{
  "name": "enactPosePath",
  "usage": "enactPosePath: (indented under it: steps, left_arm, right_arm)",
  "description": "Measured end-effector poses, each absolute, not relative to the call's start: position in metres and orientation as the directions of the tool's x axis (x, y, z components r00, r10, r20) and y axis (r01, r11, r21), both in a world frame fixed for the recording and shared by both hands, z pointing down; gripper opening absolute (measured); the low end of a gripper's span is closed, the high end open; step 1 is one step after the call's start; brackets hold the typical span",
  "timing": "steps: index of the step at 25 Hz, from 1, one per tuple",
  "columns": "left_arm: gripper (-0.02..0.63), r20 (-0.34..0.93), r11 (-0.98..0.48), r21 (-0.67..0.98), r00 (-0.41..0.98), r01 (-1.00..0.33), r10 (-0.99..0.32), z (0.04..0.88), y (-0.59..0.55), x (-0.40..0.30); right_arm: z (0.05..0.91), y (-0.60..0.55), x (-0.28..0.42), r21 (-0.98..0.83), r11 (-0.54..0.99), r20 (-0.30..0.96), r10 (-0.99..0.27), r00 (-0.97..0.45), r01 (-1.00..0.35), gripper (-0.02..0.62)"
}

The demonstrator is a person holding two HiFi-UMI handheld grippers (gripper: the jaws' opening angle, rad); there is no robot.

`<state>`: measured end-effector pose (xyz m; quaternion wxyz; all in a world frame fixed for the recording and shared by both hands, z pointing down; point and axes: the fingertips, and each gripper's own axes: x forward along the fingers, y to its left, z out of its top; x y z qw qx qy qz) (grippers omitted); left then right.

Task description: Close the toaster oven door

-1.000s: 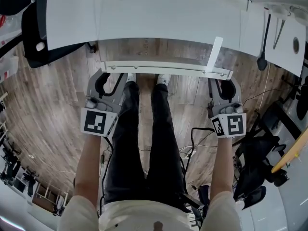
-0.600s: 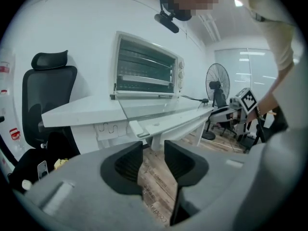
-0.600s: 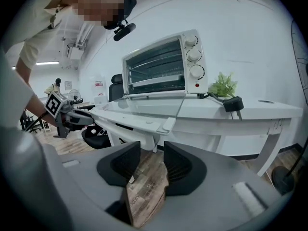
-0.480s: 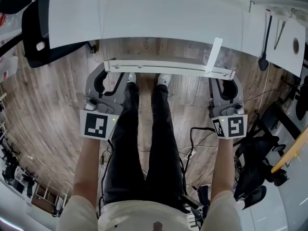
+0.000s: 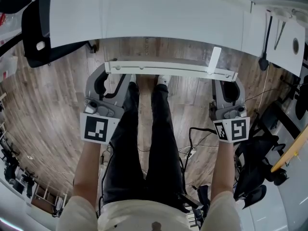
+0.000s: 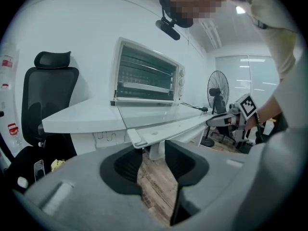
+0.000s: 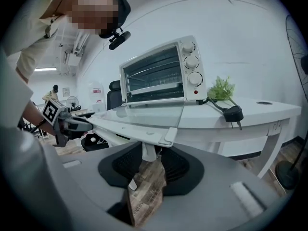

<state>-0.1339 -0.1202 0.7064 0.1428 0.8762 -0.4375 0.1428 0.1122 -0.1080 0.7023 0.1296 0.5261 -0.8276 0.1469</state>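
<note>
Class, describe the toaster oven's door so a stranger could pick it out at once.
On the white table stands a white toaster oven with three knobs. Its door is the glass panel lying open and flat before it, the only clear sheet there, edged by a white handle bar.

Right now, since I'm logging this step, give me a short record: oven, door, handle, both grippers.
toaster oven: on the white table
door: open, lying flat, reaching past the table edge
handle: at the door's front edge
left gripper: open, beneath the handle's left end
right gripper: open, beneath the handle's right end
</note>
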Motion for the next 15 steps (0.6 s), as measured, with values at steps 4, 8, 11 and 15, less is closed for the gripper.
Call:
enactPosePath:
  steps: [4,8,11,15]
  left_arm:
    - [0.152,0.360,-0.574,0.143,0.582,-0.807,-0.729,0.701,-0.120,-0.134]
    - [0.152,0.358,-0.563,0.170,0.583,-0.809,-0.729,0.699,-0.120,-0.133]
    - [0.152,0.350,-0.549,0.184,0.576,-0.816,-0.739,0.696,-0.121,-0.133]
    - [0.149,0.345,-0.544,0.196,0.577,-0.816,-0.741,0.689,-0.120,-0.133]
  right_arm:
    - [0.698,-0.107,0.113,-0.148,0.385,0.361,-0.837,-0.412,-0.911,0.133]
    - [0.698,-0.108,0.114,-0.147,0.383,0.368,-0.834,-0.410,-0.912,0.129]
    - [0.695,-0.108,0.114,-0.150,0.382,0.373,-0.832,-0.410,-0.912,0.129]
    - [0.689,-0.107,0.114,-0.161,0.389,0.373,-0.827,-0.421,-0.907,0.129]
